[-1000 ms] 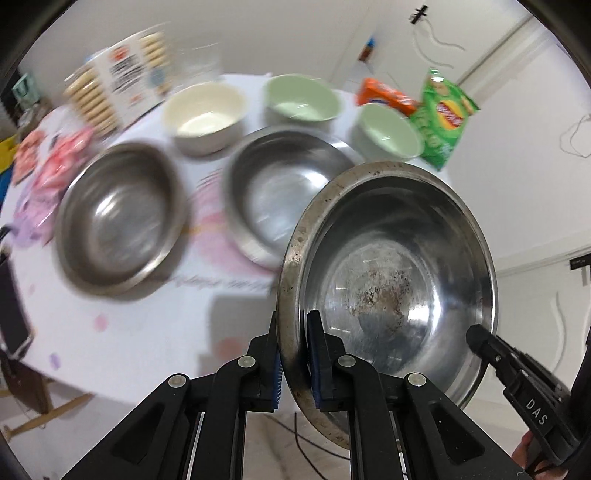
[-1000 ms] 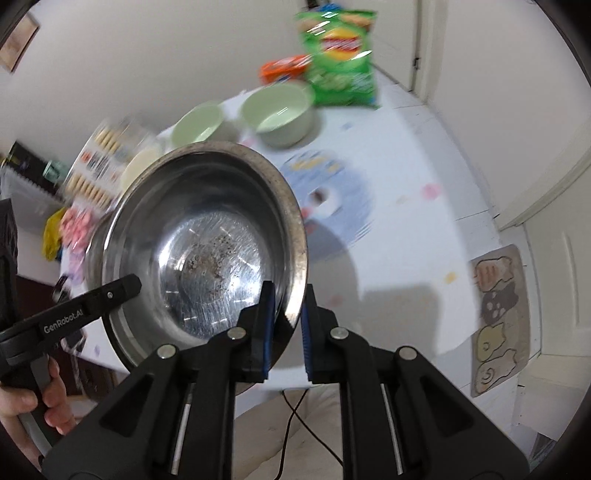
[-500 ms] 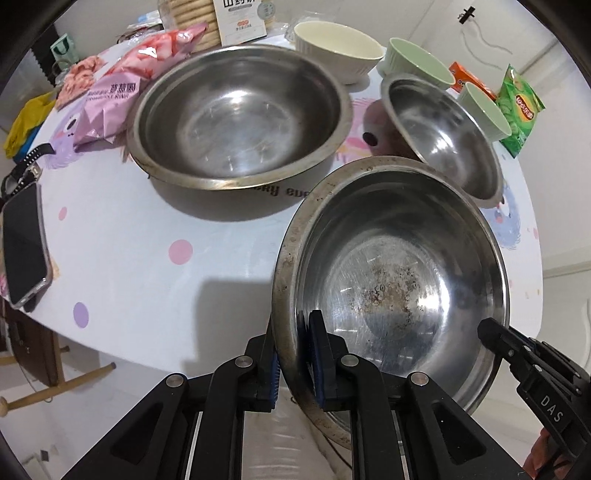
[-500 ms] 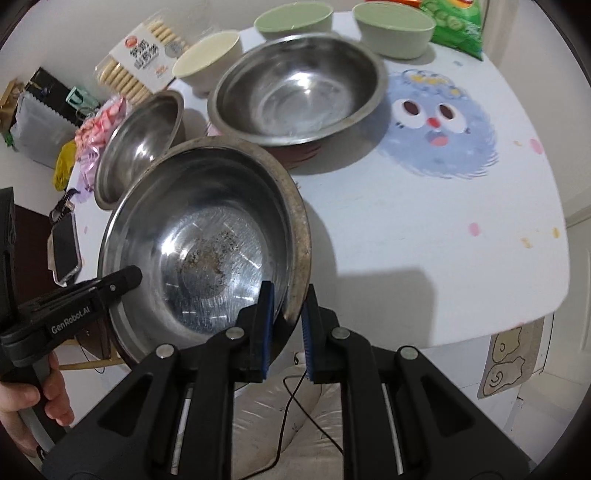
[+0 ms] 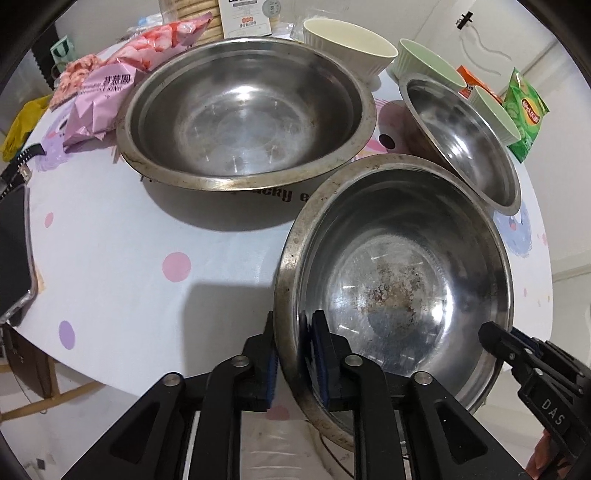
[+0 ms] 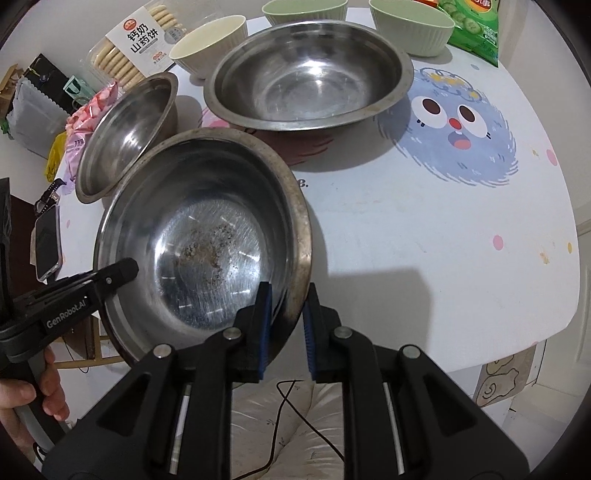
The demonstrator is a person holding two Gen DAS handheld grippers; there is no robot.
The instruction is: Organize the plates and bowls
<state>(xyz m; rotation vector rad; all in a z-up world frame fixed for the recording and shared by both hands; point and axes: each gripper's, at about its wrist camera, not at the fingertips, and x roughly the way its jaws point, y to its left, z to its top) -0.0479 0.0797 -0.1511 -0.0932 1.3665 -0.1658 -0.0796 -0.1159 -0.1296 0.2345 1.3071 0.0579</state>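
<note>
- Steel bowls and ceramic bowls share a round white bench [image 5: 110, 229] printed with pastel dots and a blue furry cartoon face [image 6: 454, 125].
- The stained steel bowl [image 5: 391, 288], nearest the cameras, is at the bench's near edge, and part of it reaches past that edge. Brown specks mark its bottom. Whether it rests fully on the bench I cannot tell.
- The left steel bowl [image 5: 243, 110] stands upright behind it, just beside the pink snack bags [image 5: 107, 99].
- The right steel bowl [image 6: 310, 74] stands upright behind the stained one, toward the cartoon face.
- The left tongs [image 5: 294, 325] straddle the left rim of the stained steel bowl. They are narrow and have just been easing apart, and a slim gap shows beside the inner pad, so the rim sits between the pads without being squeezed.
- The right tongs [image 6: 287, 291] straddle the opposite rim in the same way: narrow, just loosened, with the rim between the blue pads.
- A hand [image 6: 22, 398] grips the handle of the left tongs at the lower left of the right wrist view.
- A biscuit pack [image 6: 125, 48] lies at the far left.
- A cream bowl [image 5: 347, 40] and two pale green bowls [image 6: 304, 7] [image 6: 410, 26] line the far side.
- A green crisp bag [image 5: 524, 110] lies past the green bowls.
- A phone [image 6: 48, 240] lies at the bench's left edge.
</note>
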